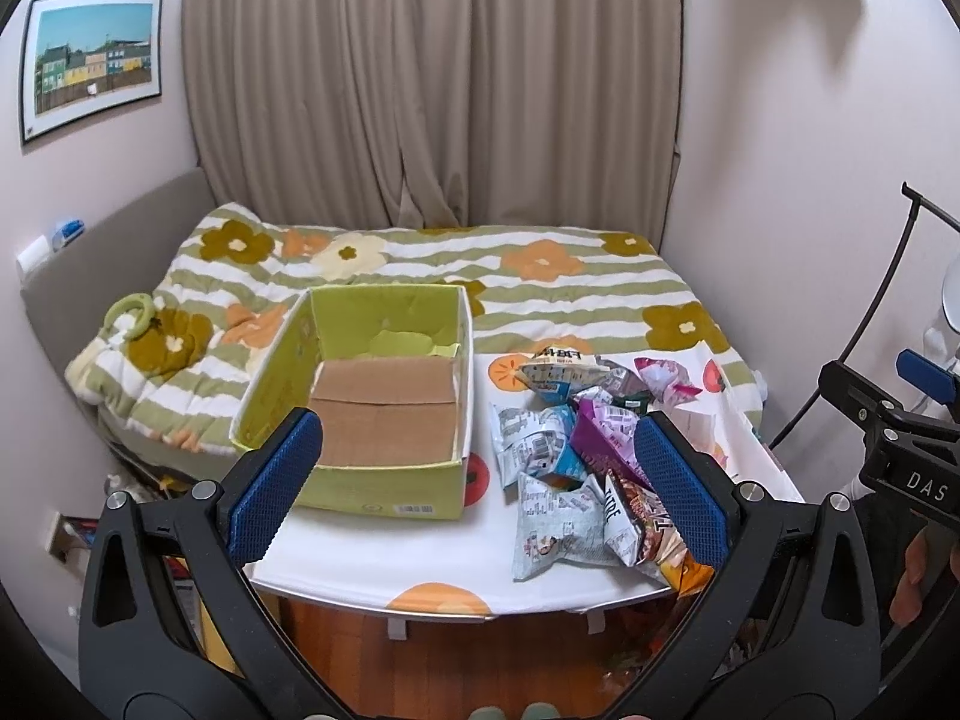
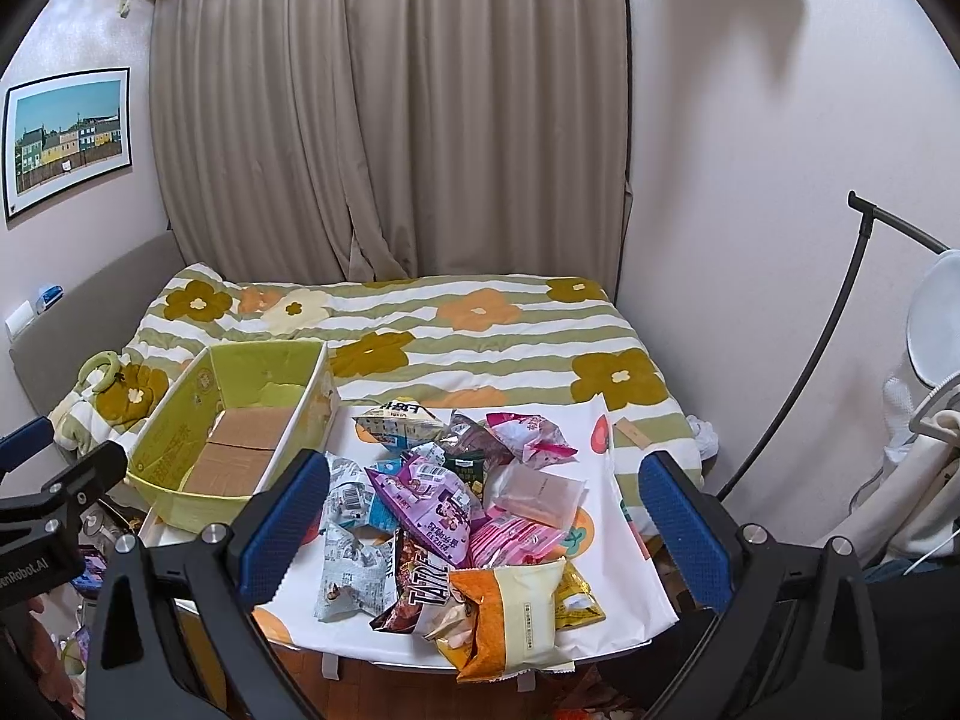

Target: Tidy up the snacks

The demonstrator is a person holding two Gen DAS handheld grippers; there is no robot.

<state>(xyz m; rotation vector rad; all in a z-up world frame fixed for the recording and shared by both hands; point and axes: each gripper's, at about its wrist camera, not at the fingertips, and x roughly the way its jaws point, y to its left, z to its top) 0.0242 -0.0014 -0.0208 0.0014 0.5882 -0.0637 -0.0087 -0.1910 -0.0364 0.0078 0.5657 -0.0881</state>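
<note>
While both the left tongs and right tongs hang spread and empty, the crinkly foil snack packets, heaped on the white tabletop right of the empty green cardboard box, look light, soft and slippery; pinching a sealed edge seems safest.

You face a small bedroom with pale pinkish walls. Straight ahead, beige curtains hang closed from ceiling to bed, their folds lit evenly from inside the room. On your left wall hangs a framed picture of coloured houses under a blue sky. Below it runs a grey padded headboard, and the bed fills the floor from there to the right wall, covered by a green-and-white striped quilt with big flowers. A thin black curved lamp pole stands at your right. Reddish wooden floor shows beneath the white tabletop edge.
</note>
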